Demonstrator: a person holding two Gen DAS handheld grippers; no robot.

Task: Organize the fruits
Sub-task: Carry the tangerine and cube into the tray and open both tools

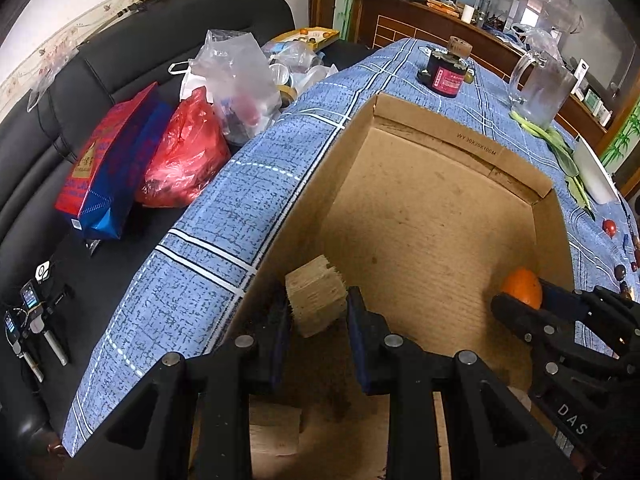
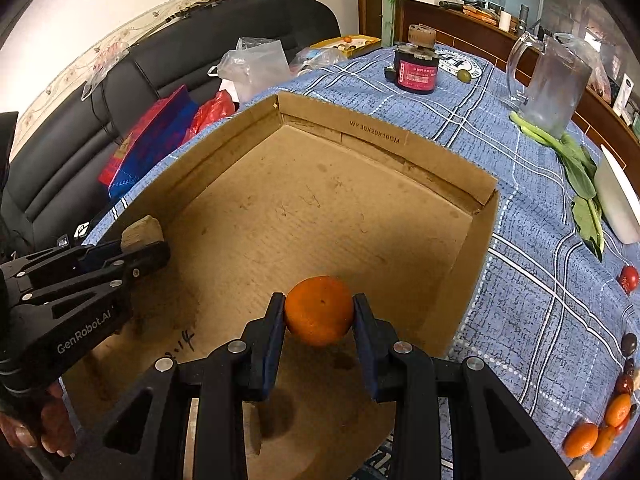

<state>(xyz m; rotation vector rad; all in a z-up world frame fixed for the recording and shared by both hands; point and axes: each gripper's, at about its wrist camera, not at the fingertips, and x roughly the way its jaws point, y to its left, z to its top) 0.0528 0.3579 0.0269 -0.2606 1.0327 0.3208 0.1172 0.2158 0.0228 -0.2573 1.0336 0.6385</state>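
An open cardboard box [image 1: 460, 140] [image 2: 380, 136] sits on a blue checked tablecloth [image 1: 240, 200]. My right gripper [image 2: 319, 314] is shut on an orange [image 2: 319, 310] and holds it over the box's near right part; the orange also shows in the left wrist view [image 1: 522, 286]. My left gripper [image 1: 318, 306] is shut on a pale wooden block [image 1: 316, 294] over the box's near left side; the block also shows in the right wrist view [image 2: 142, 230]. More fruits [image 2: 592, 436] lie on the cloth to the right of the box.
A dark jar [image 2: 416, 66], a glass pitcher [image 2: 552, 80], leafy greens [image 2: 580, 176] and a white dish [image 2: 616, 200] stand on the table beyond and right of the box. A black sofa [image 1: 100, 80] with bags [image 1: 180, 152] lies to the left.
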